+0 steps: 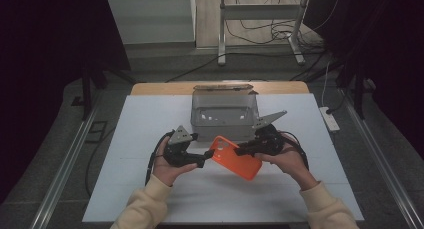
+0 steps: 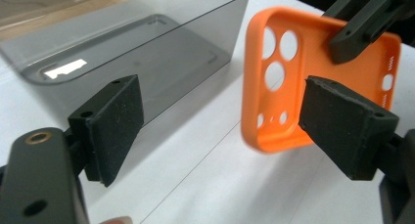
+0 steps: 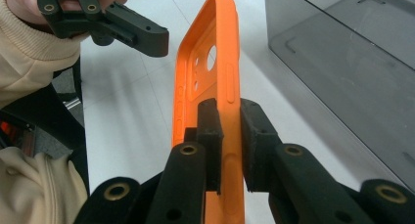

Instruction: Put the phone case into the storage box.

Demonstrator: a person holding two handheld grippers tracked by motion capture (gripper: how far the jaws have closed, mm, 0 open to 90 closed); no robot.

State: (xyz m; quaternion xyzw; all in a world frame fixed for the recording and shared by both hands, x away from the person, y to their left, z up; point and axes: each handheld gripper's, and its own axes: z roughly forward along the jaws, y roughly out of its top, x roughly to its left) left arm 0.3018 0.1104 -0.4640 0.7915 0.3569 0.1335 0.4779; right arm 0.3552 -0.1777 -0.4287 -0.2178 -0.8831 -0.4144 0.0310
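An orange phone case [image 1: 235,156] with camera holes hangs tilted above the white table [image 1: 150,129], just in front of a grey box. My right gripper [image 1: 241,150] is shut on its long edge; in the right gripper view both pads [image 3: 210,131] pinch the orange rim [image 3: 215,72]. My left gripper [image 1: 204,158] is at the case's left corner and stands open. In the left gripper view the jaws [image 2: 225,121] are wide apart with nothing between them. There the case [image 2: 293,87] sits beyond the right pad [image 2: 342,126].
The smoky grey open-topped box [image 1: 224,116] stands on the table right behind the case, and it is close in both gripper views [image 2: 147,53] [image 3: 352,62]. A power strip [image 1: 330,120] lies off the table's right edge. A metal stand and cables are on the floor beyond.
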